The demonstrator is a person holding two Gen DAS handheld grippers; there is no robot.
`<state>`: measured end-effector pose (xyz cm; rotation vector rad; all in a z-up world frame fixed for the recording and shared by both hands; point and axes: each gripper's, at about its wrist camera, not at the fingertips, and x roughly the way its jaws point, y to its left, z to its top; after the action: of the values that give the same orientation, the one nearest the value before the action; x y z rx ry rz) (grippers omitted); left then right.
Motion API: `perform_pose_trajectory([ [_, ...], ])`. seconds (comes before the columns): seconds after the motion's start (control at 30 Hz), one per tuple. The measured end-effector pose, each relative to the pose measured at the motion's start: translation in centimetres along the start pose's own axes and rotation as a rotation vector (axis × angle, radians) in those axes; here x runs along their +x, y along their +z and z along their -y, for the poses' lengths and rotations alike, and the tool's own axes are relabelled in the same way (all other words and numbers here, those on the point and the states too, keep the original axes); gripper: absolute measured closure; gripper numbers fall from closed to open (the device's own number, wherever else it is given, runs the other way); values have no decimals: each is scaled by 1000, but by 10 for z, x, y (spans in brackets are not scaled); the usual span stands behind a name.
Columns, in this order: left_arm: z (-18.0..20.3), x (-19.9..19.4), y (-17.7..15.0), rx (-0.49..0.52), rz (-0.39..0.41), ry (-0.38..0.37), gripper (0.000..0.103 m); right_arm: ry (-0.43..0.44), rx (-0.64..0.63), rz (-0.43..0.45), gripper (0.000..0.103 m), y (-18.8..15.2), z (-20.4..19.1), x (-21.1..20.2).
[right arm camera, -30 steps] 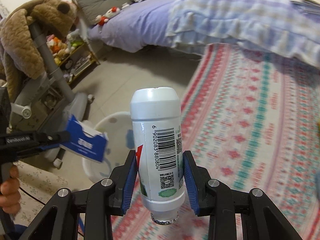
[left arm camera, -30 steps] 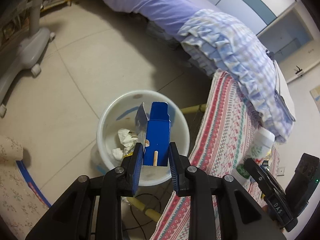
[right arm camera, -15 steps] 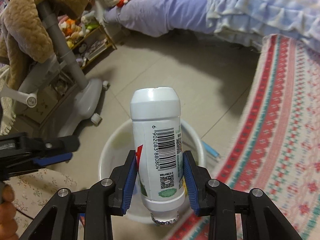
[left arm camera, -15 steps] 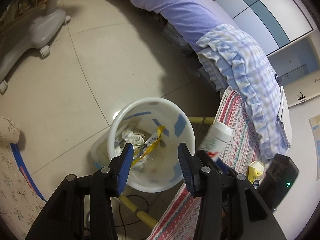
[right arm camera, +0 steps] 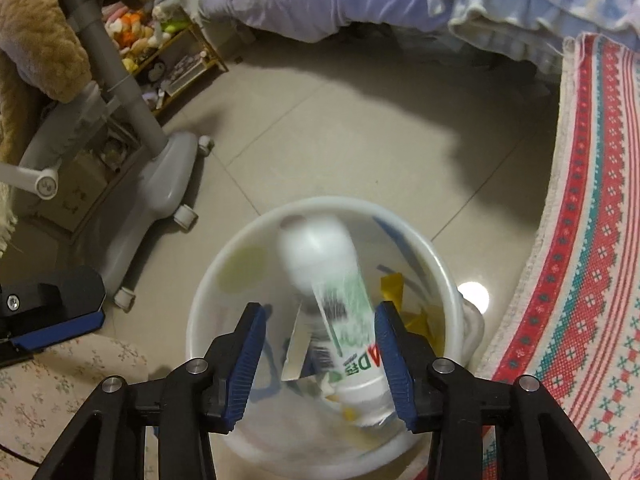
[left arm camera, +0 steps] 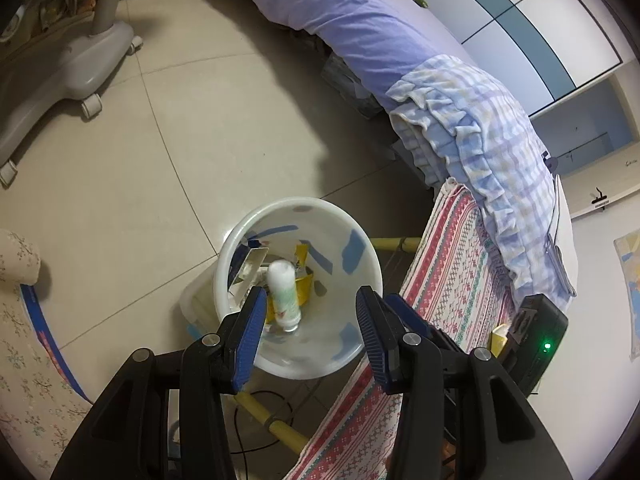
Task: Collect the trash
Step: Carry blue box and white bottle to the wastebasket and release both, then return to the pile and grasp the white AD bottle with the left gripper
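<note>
Over a white plastic bin (right arm camera: 208,312) on a tiled floor (left arm camera: 160,168), two hand-held grippers point steeply downward. Seen from the right wrist, the bin fills the lower middle of the picture. The right gripper (right arm camera: 320,360) has its blue-padded jaws opening, and a white bottle (right arm camera: 336,304) with green and red print shows between them as a motion-blurred shape, its rounded end toward twelve o'clock. The left pad stands clear of it; the bottle's edge runs close along the right pad, and whether they touch cannot be told through the blur. By this look, the bottle is dropping free into the bin.

Seen from the left wrist, the left gripper (left arm camera: 310,332) is partly open and holds nothing. The bin lies at its twelve o'clock, and the bottle appears inside against a heap of rubbish: a yellow wrapper (left arm camera: 302,280) at the bottle's two o'clock, and a piece of flat, pale card (left arm camera: 250,266) leaning on the wall at its ten o'clock.

A red-and-green patterned cloth (left arm camera: 452,264) covers a raised surface at the bin's three o'clock. A small yellow object (left arm camera: 498,340) sits at its near edge, at four o'clock from the bin; it cannot be identified.

Judged from this, several pieces are already collected and the bottle is just going in. If the yellow object is trash, it remains to fetch; no other loose rubbish is visible.
</note>
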<state>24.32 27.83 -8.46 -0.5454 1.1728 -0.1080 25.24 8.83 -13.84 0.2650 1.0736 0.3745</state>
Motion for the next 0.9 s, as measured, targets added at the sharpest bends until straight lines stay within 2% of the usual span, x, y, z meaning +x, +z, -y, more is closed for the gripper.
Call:
perform_pose_trajectory([
  [0.43, 29, -12, -21, 62, -7, -21, 54, -49, 6, 36, 53, -17, 24, -53],
  [0.73, 70, -16, -59, 138, -4, 25, 54, -132, 51, 81, 53, -36, 71, -135],
  [0.9, 108, -20, -97, 264, 26, 80, 54, -198, 83, 124, 47, -54, 110, -195],
])
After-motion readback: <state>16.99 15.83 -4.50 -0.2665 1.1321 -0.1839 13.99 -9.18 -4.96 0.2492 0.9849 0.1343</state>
